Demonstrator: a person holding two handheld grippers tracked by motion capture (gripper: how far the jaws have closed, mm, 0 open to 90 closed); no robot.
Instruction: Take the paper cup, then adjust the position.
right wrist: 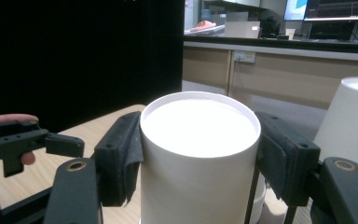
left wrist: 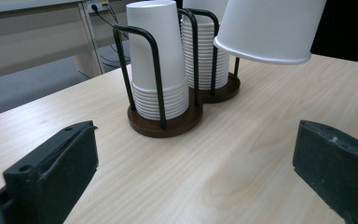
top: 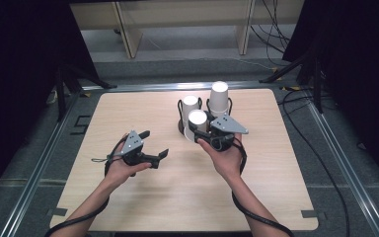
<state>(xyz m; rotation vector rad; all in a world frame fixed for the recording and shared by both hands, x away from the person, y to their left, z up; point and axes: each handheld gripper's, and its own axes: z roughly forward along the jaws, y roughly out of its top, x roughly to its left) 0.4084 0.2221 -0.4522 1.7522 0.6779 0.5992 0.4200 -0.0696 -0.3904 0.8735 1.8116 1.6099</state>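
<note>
On the pale wooden table [top: 143, 197], well to the left of the two-ring cup holder [left wrist: 165, 123], the left gripper [top: 154, 148] hovered low with its jaws spread wide and nothing between them, the person's left hand [top: 121, 170] wrapped under it and the forearm reaching in from the near edge. Left gripper view showed both stacks of inverted white cups standing in the holder's black wire hoops: the near stack [left wrist: 158, 60] and, touching the hoops behind it, the far stack [left wrist: 207, 56]. Just in front of the holder, the right gripper [top: 205, 132] was closed on a single inverted paper cup [right wrist: 199, 154], its two pads pressing opposite sides of the wall near the cup's base end, as the right gripper view made plain. That cup hung tilted above the table, apart from both stacks. The right hand [top: 225, 155] cupped the gripper from below, wrist bent slightly toward the holder. Whichever way the cup was meant to travel, the step would probably go best with light, even pressure, since thin paper walls crush easily, and with the cup kept in line with the stack's axis so its rim clears the hoops.
</note>
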